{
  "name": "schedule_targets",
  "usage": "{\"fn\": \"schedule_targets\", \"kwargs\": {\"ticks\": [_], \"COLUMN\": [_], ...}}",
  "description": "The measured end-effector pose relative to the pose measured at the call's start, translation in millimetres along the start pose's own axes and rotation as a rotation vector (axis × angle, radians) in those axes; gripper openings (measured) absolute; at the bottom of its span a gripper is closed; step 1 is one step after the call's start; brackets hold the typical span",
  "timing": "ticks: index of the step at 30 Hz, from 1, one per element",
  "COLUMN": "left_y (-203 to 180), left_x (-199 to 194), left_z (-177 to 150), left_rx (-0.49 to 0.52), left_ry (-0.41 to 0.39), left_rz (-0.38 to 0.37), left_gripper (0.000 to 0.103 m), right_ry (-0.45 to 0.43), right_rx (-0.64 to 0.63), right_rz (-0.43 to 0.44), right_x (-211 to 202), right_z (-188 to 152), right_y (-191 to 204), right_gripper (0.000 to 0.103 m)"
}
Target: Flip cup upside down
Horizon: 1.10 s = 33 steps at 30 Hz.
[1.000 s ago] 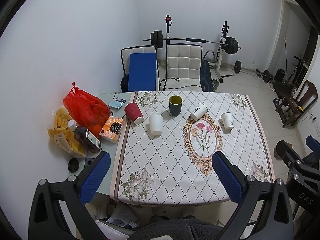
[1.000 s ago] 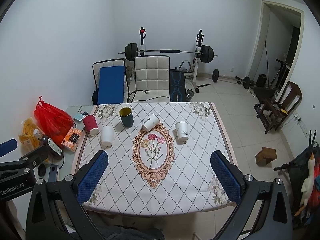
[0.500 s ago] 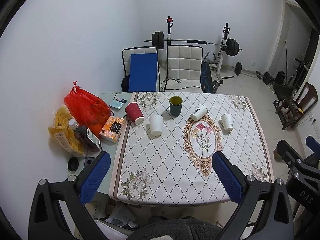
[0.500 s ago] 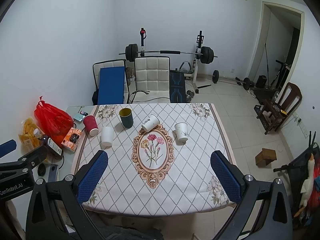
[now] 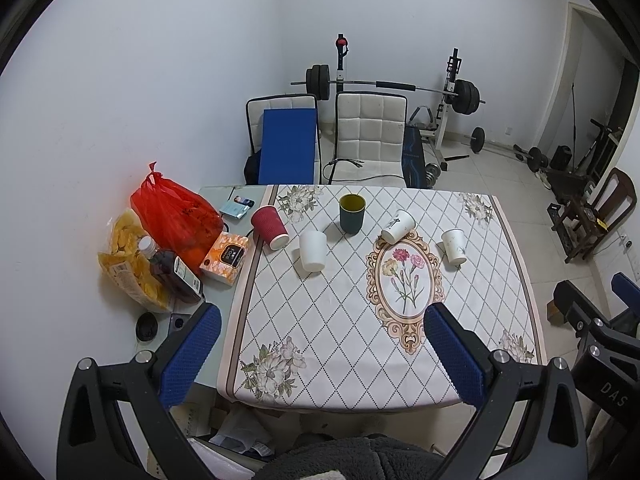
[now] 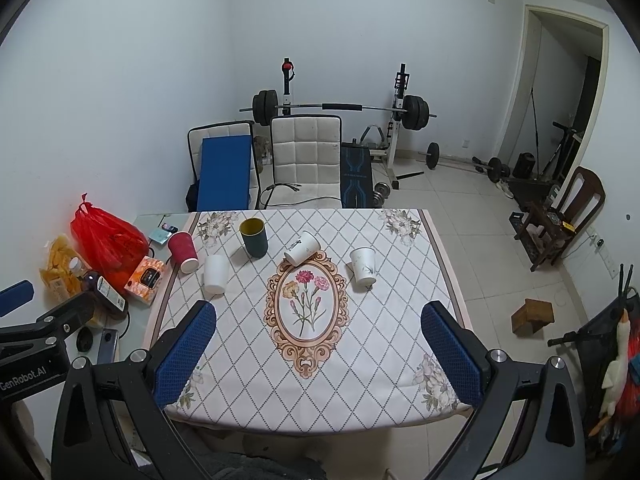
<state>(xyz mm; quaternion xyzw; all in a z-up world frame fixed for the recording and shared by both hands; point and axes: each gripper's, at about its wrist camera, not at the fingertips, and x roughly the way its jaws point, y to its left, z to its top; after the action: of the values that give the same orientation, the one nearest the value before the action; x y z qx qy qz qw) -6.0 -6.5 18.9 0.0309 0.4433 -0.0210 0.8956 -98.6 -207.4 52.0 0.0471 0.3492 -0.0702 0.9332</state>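
Several cups stand on the patterned tablecloth (image 6: pixel 360 344). A dark green cup (image 5: pixel 352 213) (image 6: pixel 254 237) stands upright, mouth up. A red paper cup (image 5: pixel 270 227) (image 6: pixel 183 251) and a plain white cup (image 5: pixel 312 251) (image 6: pixel 215 274) sit mouth down to its left. A printed white cup (image 5: pixel 397 225) (image 6: pixel 302 248) lies tilted, and another white cup (image 5: pixel 453 246) (image 6: pixel 363 266) sits at the right. My left gripper (image 5: pixel 322 354) and right gripper (image 6: pixel 318 352) are open and empty, high above the table's near edge.
A red plastic bag (image 5: pixel 174 212), a bag of chips (image 5: pixel 128 260), a dark bottle (image 5: pixel 172 276) and a tissue box (image 5: pixel 225 256) crowd the table's left strip. Two chairs (image 5: pixel 368 140) and a barbell rack (image 5: pixel 452 96) stand behind the table.
Both views have drifted very slightly; the cups have not moved and both grippers stay open.
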Motion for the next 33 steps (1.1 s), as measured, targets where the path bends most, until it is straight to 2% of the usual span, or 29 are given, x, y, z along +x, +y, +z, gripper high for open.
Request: {"fn": "schedule_targets", "kwargs": {"ticks": [15, 19, 26, 33], "left_y": [-3.0, -7.0, -8.1, 0.7], "left_x": [0.0, 13.6, 61.5, 125.1], "left_z": [2.3, 3.6, 9.0, 7.2], "left_rx": [-0.01, -0.027, -0.076, -0.108], "left_ry": [-0.001, 0.008, 0.028, 0.094], "left_rz": [0.001, 0.021, 0.086, 0.156], "left_gripper": [0.103, 0.103, 0.103, 0.103], "right_ry": [-0.007, 0.001, 0.047, 0.137], "right_rx": [-0.005, 0.0, 0.009, -0.035], "right_rz": [0.014, 0.024, 0.033, 0.059], "right_x": [-2.6, 4.6, 51.2, 137.3], "right_z": [1.8, 3.8, 0.6, -6.6], "right_y": [-2.3, -9.5, -25.6, -24.2], "right_gripper": [0.103, 0.103, 0.103, 0.103]}}
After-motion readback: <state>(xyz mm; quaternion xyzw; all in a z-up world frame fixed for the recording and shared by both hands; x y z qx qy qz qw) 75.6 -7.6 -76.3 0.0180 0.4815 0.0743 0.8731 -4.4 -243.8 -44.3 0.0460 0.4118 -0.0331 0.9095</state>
